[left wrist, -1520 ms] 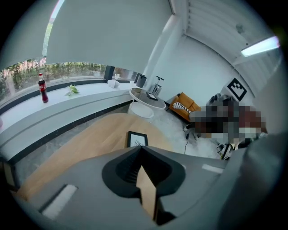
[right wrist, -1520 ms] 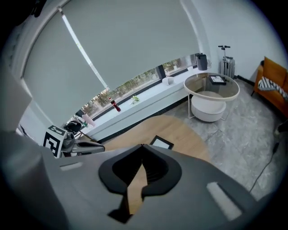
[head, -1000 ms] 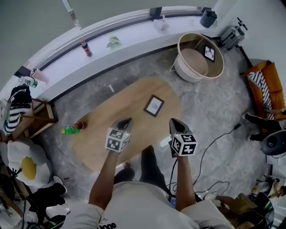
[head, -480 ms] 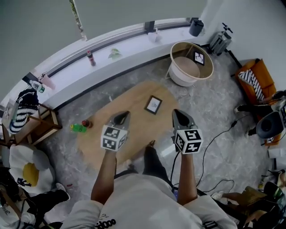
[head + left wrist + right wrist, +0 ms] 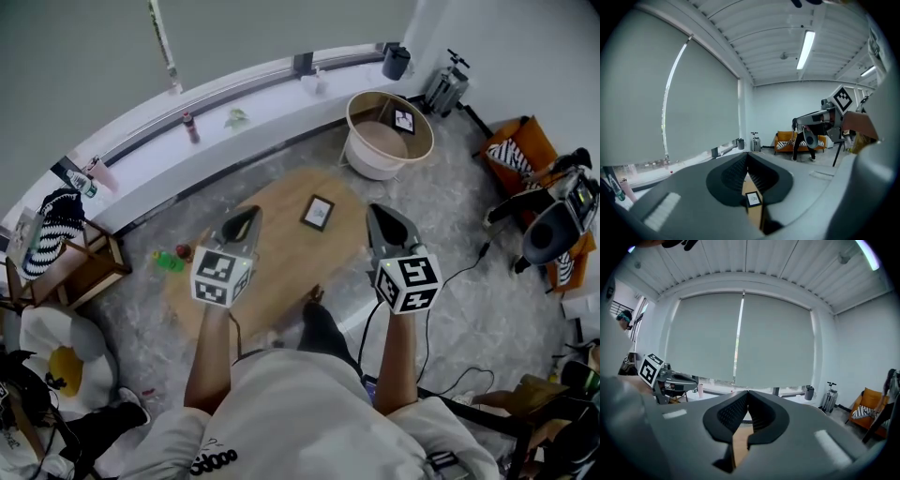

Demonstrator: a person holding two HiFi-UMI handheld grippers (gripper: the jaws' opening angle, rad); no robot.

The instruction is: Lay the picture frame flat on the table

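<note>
A small dark picture frame [image 5: 318, 212] with a white picture lies flat on the oval wooden table [image 5: 272, 272], toward its far side. It shows again, tiny, below the shut jaws in the left gripper view [image 5: 753, 199]. My left gripper [image 5: 247, 217] is held high above the table's left half, shut and empty. My right gripper [image 5: 381, 218] hovers at the table's right end, shut with nothing in it. Both stand well apart from the frame. In the right gripper view the shut gripper [image 5: 748, 393] points at a blind-covered window.
A green bottle [image 5: 169, 261] and a dark red one [image 5: 184, 251] lie by the table's left end. A round wicker basket [image 5: 386, 131] with a second small frame [image 5: 404, 120] stands beyond. A wooden stool [image 5: 70, 267] is left; a cable [image 5: 464, 272] crosses the floor at right.
Both grippers have risen and spread apart, still shut. The head camera has pulled back, so the table and frame look smaller and higher in view.
</note>
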